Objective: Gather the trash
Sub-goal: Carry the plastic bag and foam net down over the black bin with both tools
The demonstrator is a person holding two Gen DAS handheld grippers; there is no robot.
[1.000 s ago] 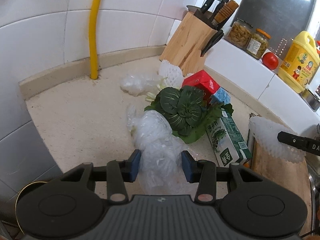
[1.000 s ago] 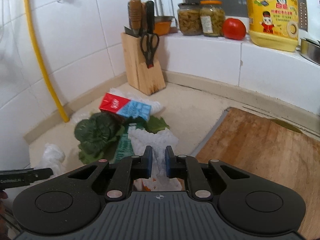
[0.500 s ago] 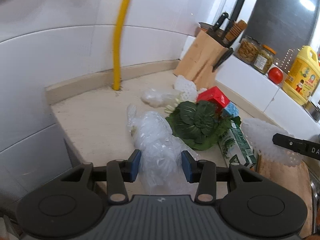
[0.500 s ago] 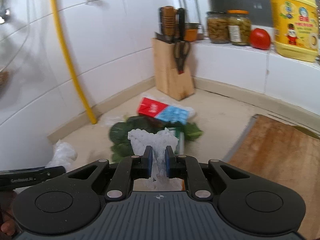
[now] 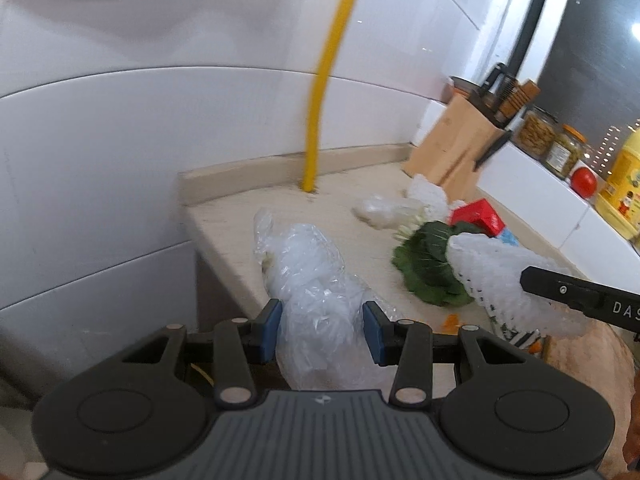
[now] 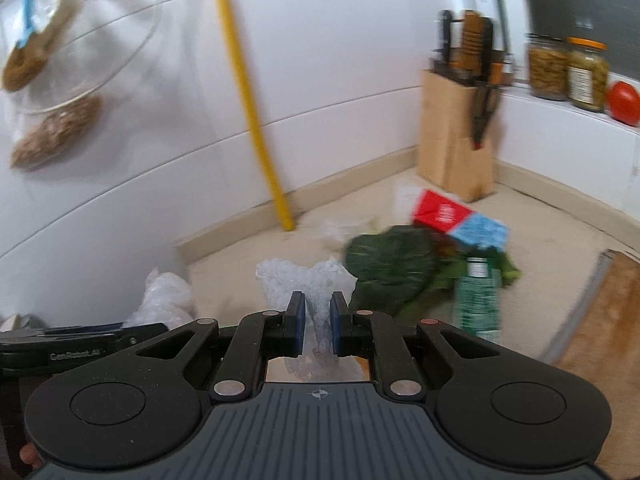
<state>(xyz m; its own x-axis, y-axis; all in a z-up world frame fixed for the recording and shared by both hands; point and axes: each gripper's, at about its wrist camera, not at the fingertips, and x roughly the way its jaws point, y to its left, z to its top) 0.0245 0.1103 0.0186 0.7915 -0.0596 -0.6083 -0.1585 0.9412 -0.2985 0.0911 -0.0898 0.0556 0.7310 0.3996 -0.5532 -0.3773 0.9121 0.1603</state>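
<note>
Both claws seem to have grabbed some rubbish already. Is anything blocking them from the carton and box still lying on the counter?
Partly. The left gripper holds a clear plastic bag, the right gripper a white foam net, so both are occupied. The leafy greens lie against the green carton and red-and-blue box.

A speckled beige stone counter (image 5: 344, 216) ends in a corner of white tile. At its twelve o'clock stands a wooden knife block (image 6: 456, 152). Leafy dark greens (image 6: 390, 266), a red-and-blue carton (image 6: 452, 216) and a green carton (image 6: 478, 300) lie mid-counter; a wooden chopping board (image 6: 604, 320) lies at three o'clock.
</note>
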